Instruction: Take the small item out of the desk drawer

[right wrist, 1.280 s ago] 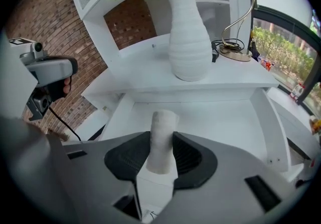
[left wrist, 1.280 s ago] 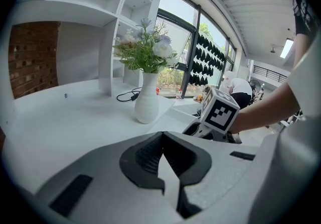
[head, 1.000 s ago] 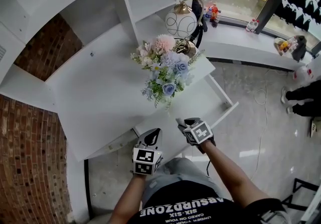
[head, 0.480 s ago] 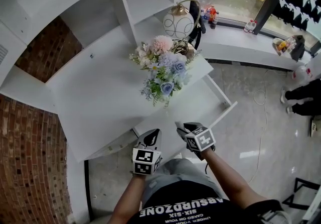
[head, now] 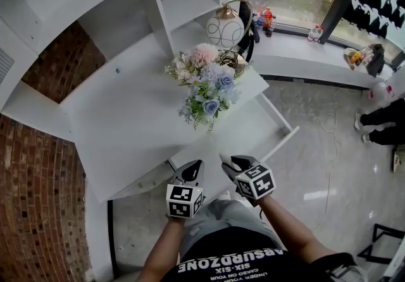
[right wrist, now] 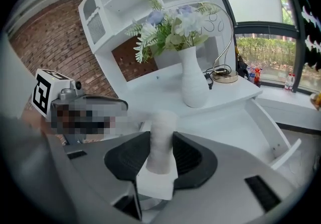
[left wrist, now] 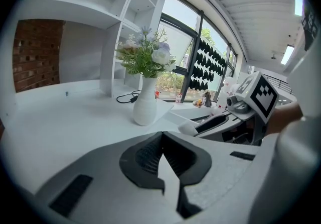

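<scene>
Extraction looks complete, payload clamped.
Desk [head: 120, 129] fills centre-left of the head view. The open drawer [head: 286, 137] juts out centre-right, clear for my reach. Right claw [head: 229, 162] sits lower centre, forearm angled in from lower right, jaws pinching the small white cylinder [right wrist: 161, 135] upright, off the drawer's near edge. Left claw [head: 192, 172] is just beside it, jaws closed on nothing, parked.
</scene>
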